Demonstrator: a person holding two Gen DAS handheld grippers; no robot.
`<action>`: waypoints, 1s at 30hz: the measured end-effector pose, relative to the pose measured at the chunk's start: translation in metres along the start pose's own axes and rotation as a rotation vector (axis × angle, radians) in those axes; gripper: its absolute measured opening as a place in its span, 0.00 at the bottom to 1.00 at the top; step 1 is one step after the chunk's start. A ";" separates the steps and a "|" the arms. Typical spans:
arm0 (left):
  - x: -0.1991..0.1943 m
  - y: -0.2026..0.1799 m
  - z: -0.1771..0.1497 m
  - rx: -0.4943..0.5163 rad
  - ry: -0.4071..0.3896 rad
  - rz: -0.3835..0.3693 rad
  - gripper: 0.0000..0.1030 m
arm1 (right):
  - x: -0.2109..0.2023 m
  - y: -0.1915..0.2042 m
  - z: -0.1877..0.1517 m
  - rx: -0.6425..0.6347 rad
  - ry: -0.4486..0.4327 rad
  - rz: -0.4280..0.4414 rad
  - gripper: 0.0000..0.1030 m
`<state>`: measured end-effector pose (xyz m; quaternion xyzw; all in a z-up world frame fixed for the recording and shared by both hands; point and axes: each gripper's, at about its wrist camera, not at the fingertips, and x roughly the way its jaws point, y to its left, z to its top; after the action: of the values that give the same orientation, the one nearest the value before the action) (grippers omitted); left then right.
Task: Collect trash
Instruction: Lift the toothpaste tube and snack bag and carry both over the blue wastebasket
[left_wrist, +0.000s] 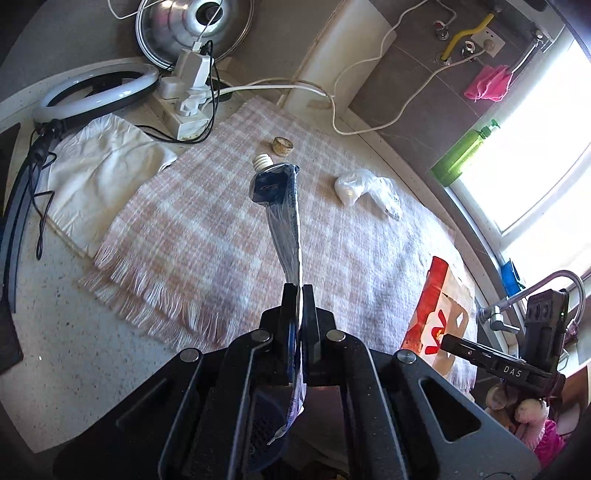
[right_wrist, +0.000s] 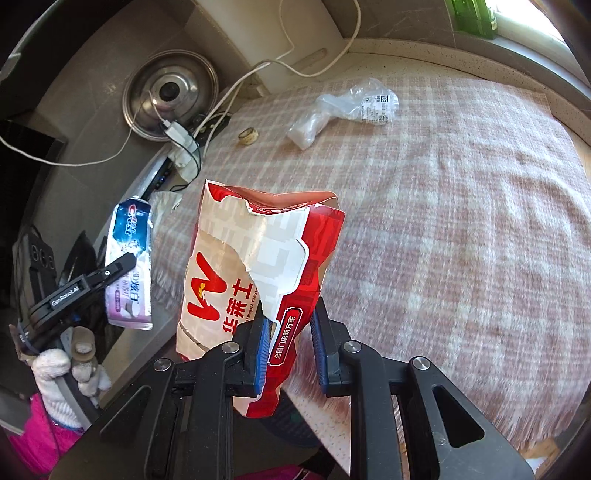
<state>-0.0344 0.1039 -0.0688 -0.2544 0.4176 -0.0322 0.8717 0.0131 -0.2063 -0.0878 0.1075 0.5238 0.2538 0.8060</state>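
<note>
My left gripper (left_wrist: 300, 290) is shut on a flattened blue toothpaste tube (left_wrist: 286, 221) with a white threaded neck, held edge-on above the pink checked cloth (left_wrist: 207, 229). The tube (right_wrist: 129, 258) and the left gripper (right_wrist: 122, 264) also show at the left of the right wrist view. My right gripper (right_wrist: 288, 317) is shut on a red and white paper food bag (right_wrist: 258, 266), open end up; the bag (left_wrist: 436, 314) shows at the right of the left wrist view. A crumpled clear plastic wrapper (left_wrist: 364, 186) (right_wrist: 343, 107) and a small round cap (left_wrist: 282, 145) (right_wrist: 248, 136) lie on the cloth.
A power strip with chargers and cables (left_wrist: 184, 99), a ring light (left_wrist: 96, 92), a steel pot lid (left_wrist: 192, 26) and a white cloth (left_wrist: 103, 166) are at the far left. A green bottle (left_wrist: 461, 155) stands by the window. A tap (left_wrist: 517, 299) is at right.
</note>
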 end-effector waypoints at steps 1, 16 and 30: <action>-0.003 0.002 -0.006 0.001 0.005 -0.004 0.00 | 0.001 0.004 -0.006 -0.005 0.004 -0.003 0.18; -0.015 0.026 -0.099 -0.010 0.143 -0.040 0.00 | 0.020 0.045 -0.090 -0.069 0.083 -0.060 0.18; 0.009 0.049 -0.149 -0.005 0.261 -0.007 0.00 | 0.061 0.068 -0.144 -0.175 0.168 -0.159 0.18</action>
<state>-0.1478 0.0822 -0.1762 -0.2519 0.5266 -0.0671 0.8092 -0.1171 -0.1306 -0.1680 -0.0266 0.5721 0.2422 0.7832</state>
